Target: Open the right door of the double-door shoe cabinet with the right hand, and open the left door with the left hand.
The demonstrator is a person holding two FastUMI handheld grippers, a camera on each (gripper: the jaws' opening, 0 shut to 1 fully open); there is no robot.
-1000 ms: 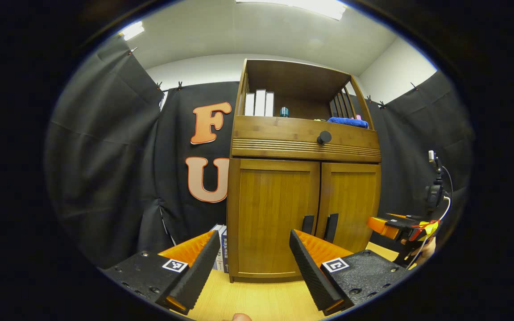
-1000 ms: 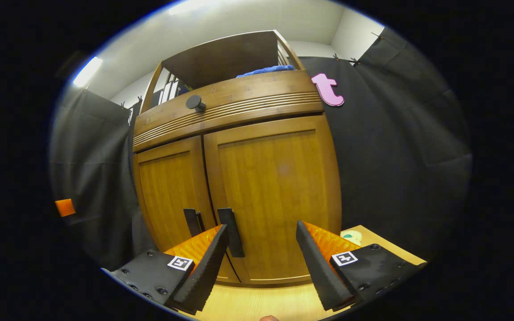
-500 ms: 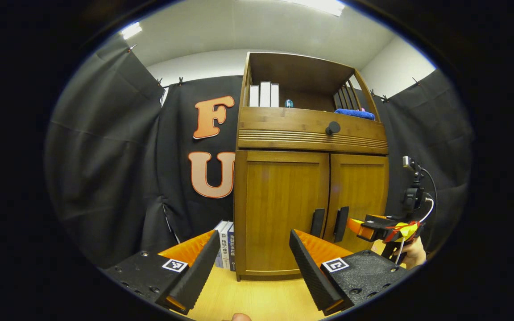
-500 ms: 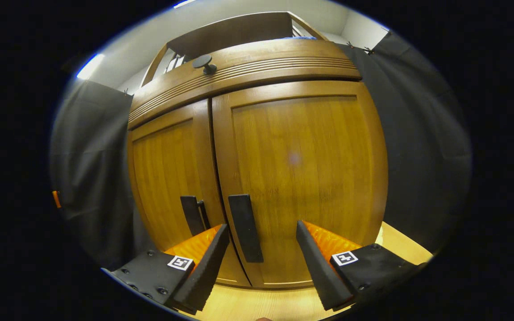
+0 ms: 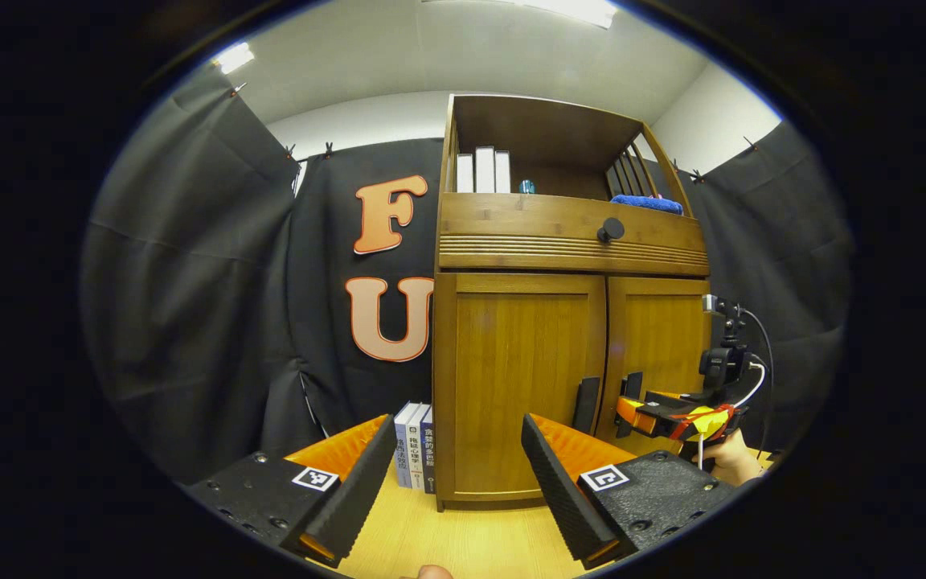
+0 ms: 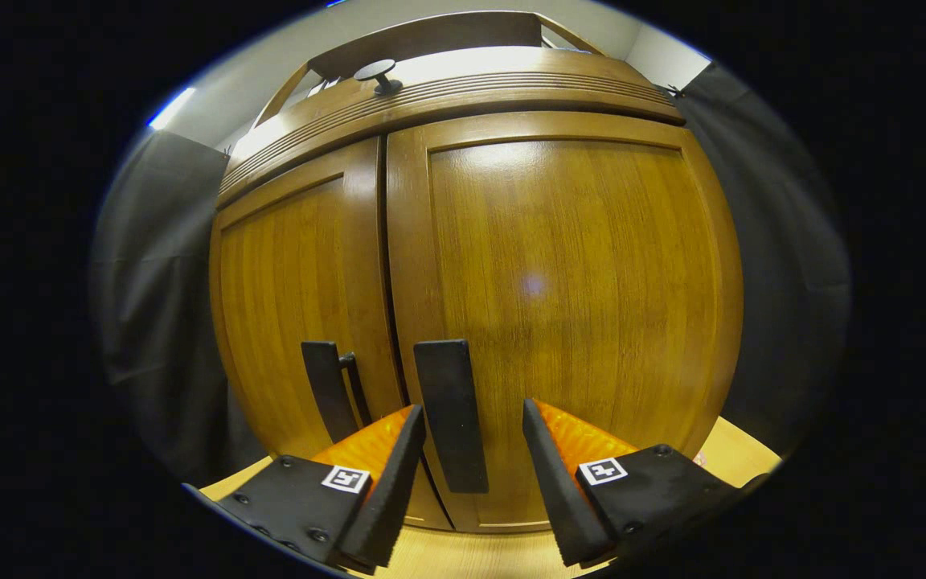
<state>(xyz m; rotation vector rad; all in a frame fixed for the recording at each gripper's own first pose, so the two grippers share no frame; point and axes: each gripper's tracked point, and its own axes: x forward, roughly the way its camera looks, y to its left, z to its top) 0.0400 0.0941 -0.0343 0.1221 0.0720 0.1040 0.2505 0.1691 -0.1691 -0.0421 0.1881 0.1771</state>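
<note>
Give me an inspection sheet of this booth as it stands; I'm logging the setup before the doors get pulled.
Surface: light wooden tabletop, bare in front of the cabinet.
Job's things: shoe cabinet; left door and right door both closed; right door handle and left door handle untouched.
Clutter: books upright beside the cabinet; white binders and blue cloth on its open shelf.
Grippers: right gripper open, jaws either side of the right handle, not pressing; left gripper open, back from the cabinet.
Cables: white cable on the right gripper rig.
Surroundings: black cloth walls, ceiling lights.
</note>
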